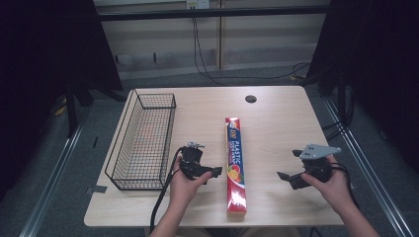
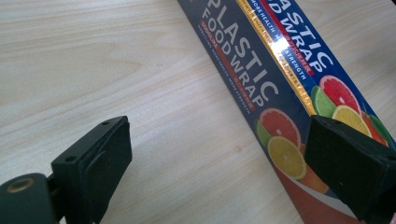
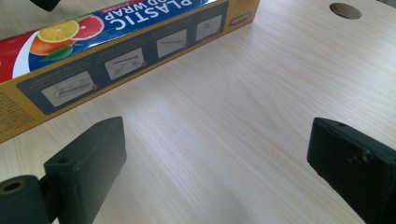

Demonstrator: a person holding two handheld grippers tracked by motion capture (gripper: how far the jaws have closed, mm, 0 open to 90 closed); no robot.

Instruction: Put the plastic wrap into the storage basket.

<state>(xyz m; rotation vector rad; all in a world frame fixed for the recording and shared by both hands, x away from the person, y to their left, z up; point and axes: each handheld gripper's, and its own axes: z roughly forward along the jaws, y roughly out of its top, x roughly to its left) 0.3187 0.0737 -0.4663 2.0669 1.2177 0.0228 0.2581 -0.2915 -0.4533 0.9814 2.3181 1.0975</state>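
- High view: a long box of plastic food wrap (image 1: 235,167) lies flat on the pale wooden worktop (image 1: 276,118), running from the near edge toward the far side, roughly at the middle.
- A black wire basket (image 1: 143,140) stands at the left of the worktop, well apart from the box.
- A round hole (image 1: 250,98) sits in the worktop near the far edge.
- The left gripper (image 1: 213,171) is held in the left hand (image 1: 185,185), just left of the box at its near half; its cable (image 1: 163,192) trails off the near edge.
- Left gripper view: the jaws stand wide apart with nothing between them but bare wood and the box edge; one jaw overlaps the box's fruit picture (image 2: 289,140).
- The right gripper (image 1: 288,165), with a grey plate (image 1: 318,150) on top, is held in the right hand (image 1: 331,185), to the right of the box and apart from it.
- Right gripper view: its jaws are also wide open and empty, over bare worktop, facing the box's side panel (image 3: 126,60).
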